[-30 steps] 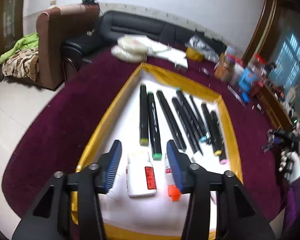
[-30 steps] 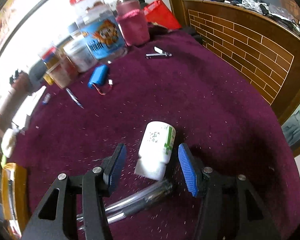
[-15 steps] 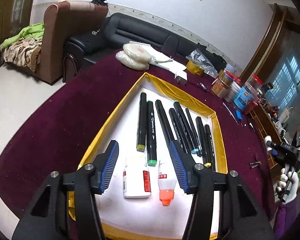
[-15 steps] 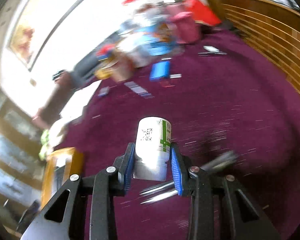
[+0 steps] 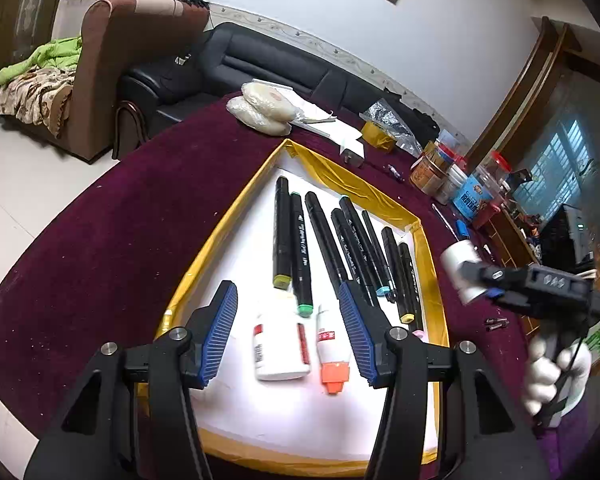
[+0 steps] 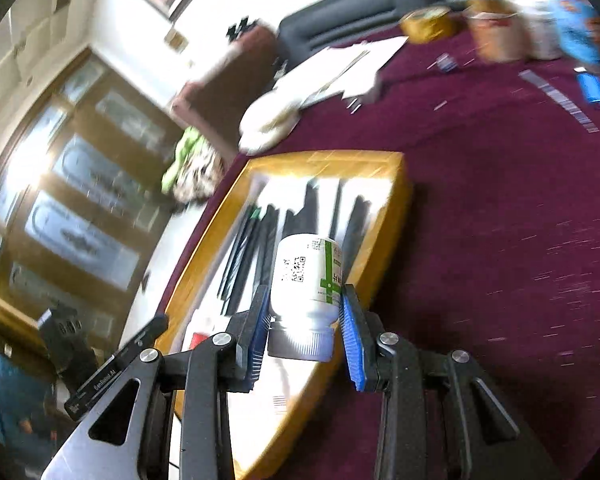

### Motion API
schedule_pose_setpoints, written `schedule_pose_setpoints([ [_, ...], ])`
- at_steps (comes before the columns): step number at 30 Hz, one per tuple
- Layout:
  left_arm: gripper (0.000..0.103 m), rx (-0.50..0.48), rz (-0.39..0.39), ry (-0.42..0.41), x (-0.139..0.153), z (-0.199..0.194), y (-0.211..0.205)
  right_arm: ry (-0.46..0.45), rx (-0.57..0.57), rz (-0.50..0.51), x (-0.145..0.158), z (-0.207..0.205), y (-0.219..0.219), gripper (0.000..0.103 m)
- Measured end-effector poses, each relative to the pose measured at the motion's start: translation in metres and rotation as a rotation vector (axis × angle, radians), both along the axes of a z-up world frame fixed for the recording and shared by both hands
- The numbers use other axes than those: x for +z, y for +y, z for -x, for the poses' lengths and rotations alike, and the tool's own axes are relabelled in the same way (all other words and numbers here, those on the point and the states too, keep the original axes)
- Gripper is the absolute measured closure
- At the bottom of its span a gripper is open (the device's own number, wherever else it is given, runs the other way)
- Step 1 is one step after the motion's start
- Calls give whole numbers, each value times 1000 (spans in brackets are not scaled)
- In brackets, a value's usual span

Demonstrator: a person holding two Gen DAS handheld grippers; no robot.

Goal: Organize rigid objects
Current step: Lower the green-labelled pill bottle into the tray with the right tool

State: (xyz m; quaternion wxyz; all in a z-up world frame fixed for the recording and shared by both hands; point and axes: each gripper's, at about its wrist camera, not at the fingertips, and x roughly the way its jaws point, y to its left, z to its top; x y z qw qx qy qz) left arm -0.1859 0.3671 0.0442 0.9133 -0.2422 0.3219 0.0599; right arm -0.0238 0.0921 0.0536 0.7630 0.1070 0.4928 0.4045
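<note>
Right hand-held gripper (image 6: 303,334), its jaws having just closed, clamped on a white medicine bottle (image 6: 306,280) with a green-cross label, cap toward the camera, held above the near edge of the yellow-rimmed tray (image 6: 396,216). Left hand-held gripper (image 5: 288,334), jaws apart and holding nothing, above the tray's red-labelled white bottle (image 5: 280,350), orange-capped tube (image 5: 332,354) and row of black markers (image 5: 328,240). The tray rests on the maroon surface (image 5: 140,220).
</note>
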Motion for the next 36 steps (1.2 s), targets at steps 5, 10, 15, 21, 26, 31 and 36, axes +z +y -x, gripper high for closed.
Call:
schedule_pose_setpoints([
  [5,51,-1,31,-10,-5,7,15,36,101,36,-16,22,46,72],
  [10,51,3,72,-31,-8,12,30,66,191,39,-24,44,73,72],
  [15,51,-12,63,-48,-6,13,28,40,188,84,-27,40,87,72],
  [21,47,-34,63,-87,5,20,28,127,235,73,-40,48,95,72],
  [26,47,-20,64,-110,10,24,33,138,272,109,-48,68,97,72],
  [31,47,-28,66,-95,7,20,30,39,291,192,-44,87,100,72],
  [36,36,-32,53,-99,13,21,23,-26,302,221,-38,97,97,70],
])
